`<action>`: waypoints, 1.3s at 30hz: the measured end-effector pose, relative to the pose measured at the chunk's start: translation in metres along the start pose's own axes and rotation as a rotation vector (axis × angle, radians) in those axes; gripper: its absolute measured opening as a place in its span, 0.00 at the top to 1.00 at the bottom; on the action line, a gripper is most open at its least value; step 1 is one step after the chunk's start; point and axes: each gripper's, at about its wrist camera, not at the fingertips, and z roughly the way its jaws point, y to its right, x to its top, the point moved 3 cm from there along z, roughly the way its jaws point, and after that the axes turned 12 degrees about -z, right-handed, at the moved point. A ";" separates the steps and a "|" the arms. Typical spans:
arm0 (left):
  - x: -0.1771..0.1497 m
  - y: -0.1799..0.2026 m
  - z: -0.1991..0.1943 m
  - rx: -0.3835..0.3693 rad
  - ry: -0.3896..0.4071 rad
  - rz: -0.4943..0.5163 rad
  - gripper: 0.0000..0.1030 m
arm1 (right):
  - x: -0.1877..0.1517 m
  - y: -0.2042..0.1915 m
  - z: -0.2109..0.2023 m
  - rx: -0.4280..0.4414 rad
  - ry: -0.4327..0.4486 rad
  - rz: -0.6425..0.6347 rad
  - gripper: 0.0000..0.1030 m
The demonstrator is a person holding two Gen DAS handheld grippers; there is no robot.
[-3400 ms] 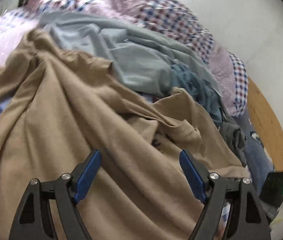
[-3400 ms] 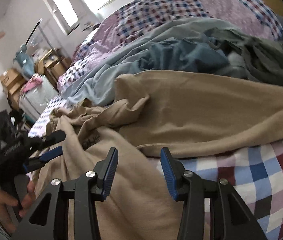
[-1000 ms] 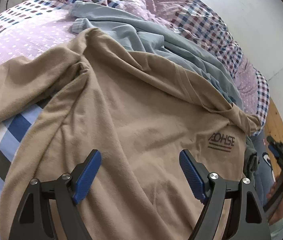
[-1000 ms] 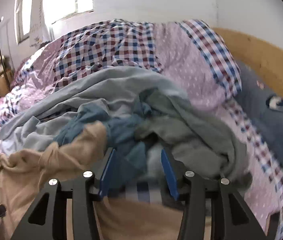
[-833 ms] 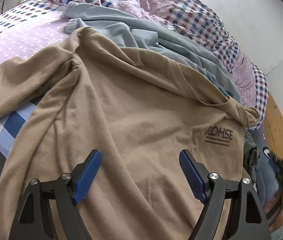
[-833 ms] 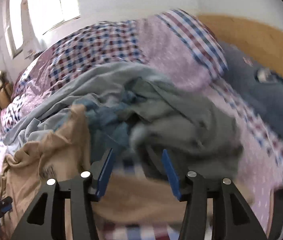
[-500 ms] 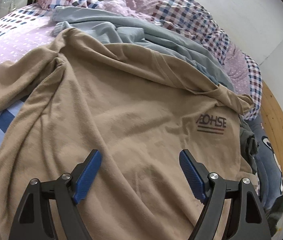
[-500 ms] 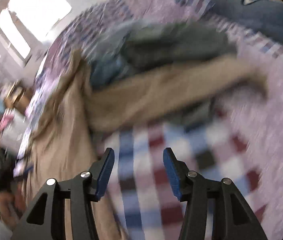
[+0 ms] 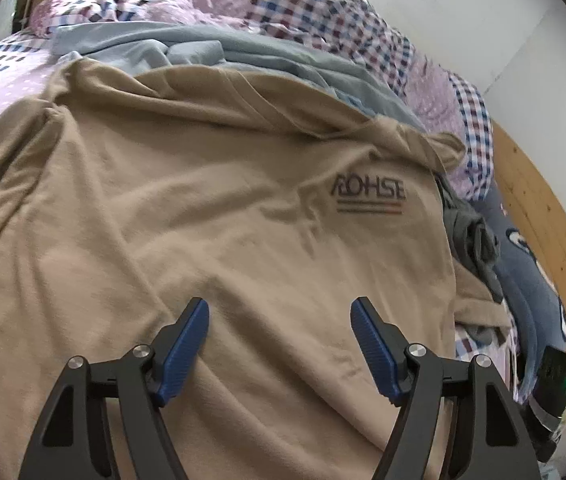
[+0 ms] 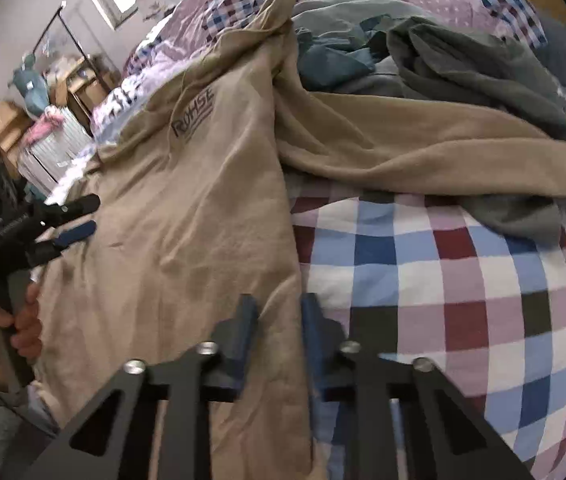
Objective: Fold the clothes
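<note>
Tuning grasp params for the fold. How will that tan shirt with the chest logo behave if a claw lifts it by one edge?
Likely floppy: the tan shirt lies in soft wrinkles and follows the bed's contours. Probably light, since its sleeve drapes loosely across the checked cover. It may drag on the grey garments that its far edge touches, so expect some snagging.

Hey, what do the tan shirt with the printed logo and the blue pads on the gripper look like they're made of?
The tan shirt with the printed logo looks like soft, matte knit fabric, probably cotton or a blend: it drapes in loose wrinkles without shine. The blue pads on the left gripper look like ribbed rubber or soft plastic, judging by their fine grooves; which one is unclear.
</note>
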 end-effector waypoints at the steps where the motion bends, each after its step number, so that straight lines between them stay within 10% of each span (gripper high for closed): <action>1: -0.001 0.001 0.001 0.002 -0.002 0.005 0.26 | 0.001 0.000 0.000 -0.023 -0.001 -0.014 0.98; 6: -0.002 0.003 0.002 -0.002 -0.006 0.007 0.26 | 0.005 0.025 -0.019 -0.207 0.062 0.038 0.98; 13: -0.002 0.002 0.003 -0.004 -0.008 0.000 0.26 | -0.018 0.110 -0.049 -0.228 0.162 0.422 0.94; 18: -0.001 0.003 0.003 -0.001 -0.010 -0.002 0.26 | -0.024 0.122 -0.048 -0.005 0.211 0.493 0.86; 21: -0.001 0.002 0.004 0.001 -0.010 -0.008 0.26 | -0.010 0.081 -0.029 0.073 0.147 0.287 0.56; 23: -0.001 0.003 0.004 0.003 -0.009 -0.009 0.26 | -0.004 0.053 -0.015 0.132 0.100 0.178 0.56; 28: -0.002 0.003 0.005 0.008 -0.007 0.002 0.26 | -0.003 0.026 0.001 0.082 0.033 0.056 0.58; 31: -0.002 0.003 0.004 0.002 -0.009 -0.002 0.26 | -0.004 0.027 -0.001 0.005 0.024 0.028 0.98; 39: -0.001 0.002 0.002 -0.017 -0.013 -0.016 0.26 | 0.010 0.028 -0.024 -0.216 0.132 -0.011 0.99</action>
